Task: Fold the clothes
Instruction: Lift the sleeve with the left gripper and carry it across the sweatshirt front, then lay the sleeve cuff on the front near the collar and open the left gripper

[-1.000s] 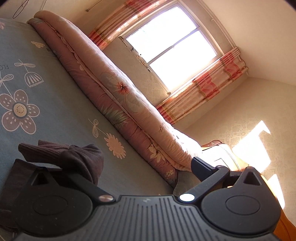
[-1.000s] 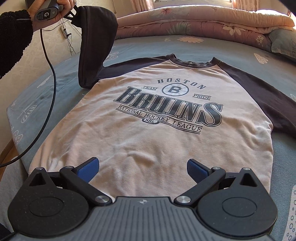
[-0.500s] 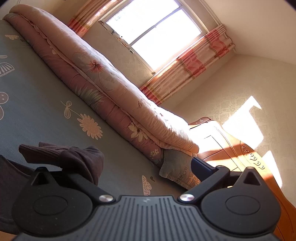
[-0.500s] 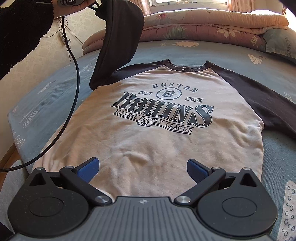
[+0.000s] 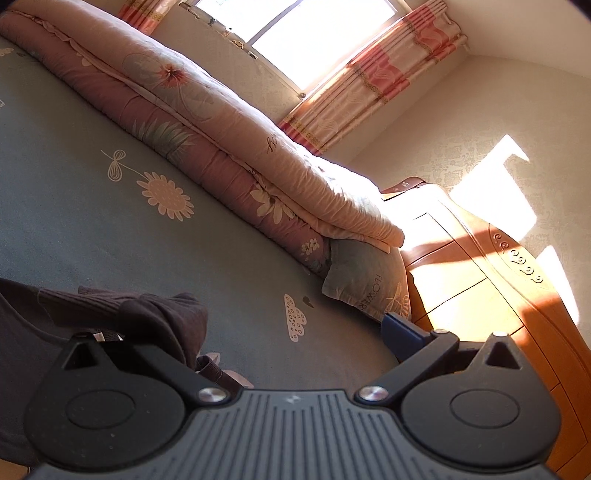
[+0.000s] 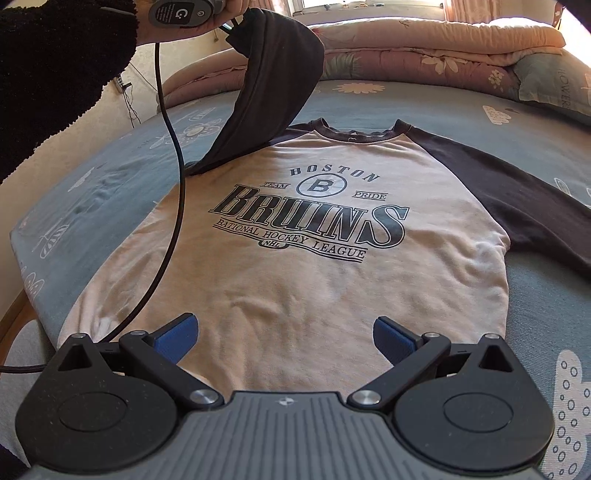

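Bed with blue-grey flower-print sheet fills most of both views. Rolled pink floral quilt runs along its far edge, a pillow at the quilt's right end; in the left wrist view the same quilt lies under the window with striped pink curtains, wooden headboard sunlit at right.

Sweatshirt lies flat, front up, mid-bed: cream body, dark raglan sleeves, "Boston Bruins" print on chest, collar toward the quilt. Right-side sleeve stretches flat out to the frame edge. Left-side sleeve is lifted off the bed, hanging over the shoulder area, its cuff end up at the top of the right wrist view.

Person's hand in black fuzzy cuff holds the left gripper's handle at top left; black cable dangles down across the shirt's left side.

Left gripper: fingers look spread wide, but dark ribbed cuff is bunched over the left finger, so real grip cannot be told.

Right gripper hovers over the shirt hem, blue fingers wide apart, holding nothing.
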Demonstrator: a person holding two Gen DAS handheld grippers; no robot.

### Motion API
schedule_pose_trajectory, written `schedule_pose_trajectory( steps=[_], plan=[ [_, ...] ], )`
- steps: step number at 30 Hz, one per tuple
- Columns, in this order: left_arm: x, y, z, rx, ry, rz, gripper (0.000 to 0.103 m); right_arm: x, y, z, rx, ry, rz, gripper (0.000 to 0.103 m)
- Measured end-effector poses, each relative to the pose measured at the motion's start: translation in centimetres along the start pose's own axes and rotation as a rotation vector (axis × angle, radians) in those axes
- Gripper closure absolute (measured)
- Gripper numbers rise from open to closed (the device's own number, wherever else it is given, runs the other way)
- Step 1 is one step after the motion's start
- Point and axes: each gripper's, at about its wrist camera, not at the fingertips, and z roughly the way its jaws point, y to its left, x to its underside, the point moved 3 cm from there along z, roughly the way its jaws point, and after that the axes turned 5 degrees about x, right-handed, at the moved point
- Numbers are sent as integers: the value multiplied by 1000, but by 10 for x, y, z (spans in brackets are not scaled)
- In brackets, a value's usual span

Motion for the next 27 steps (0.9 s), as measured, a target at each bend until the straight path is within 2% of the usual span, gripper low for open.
schedule_pose_trajectory(
  steps=[10,15,19,24,27],
  plan=[
    [9,-21,24,9,31,43,1,1,-4,-1,6,3,0,0],
    [27,-20,41,-20,76,59,1,2,-4,-2,10,2,-10,0],
    [49,-16,60,-62,158,90,1,3,-5,-3,18,4,-13,0],
    [83,-5,85,-74,299,96,1,5,-9,-4,35,8,-10,0],
    [108,2,102,-97,419,117,1,7,-12,-5,50,11,-9,0]
  ],
)
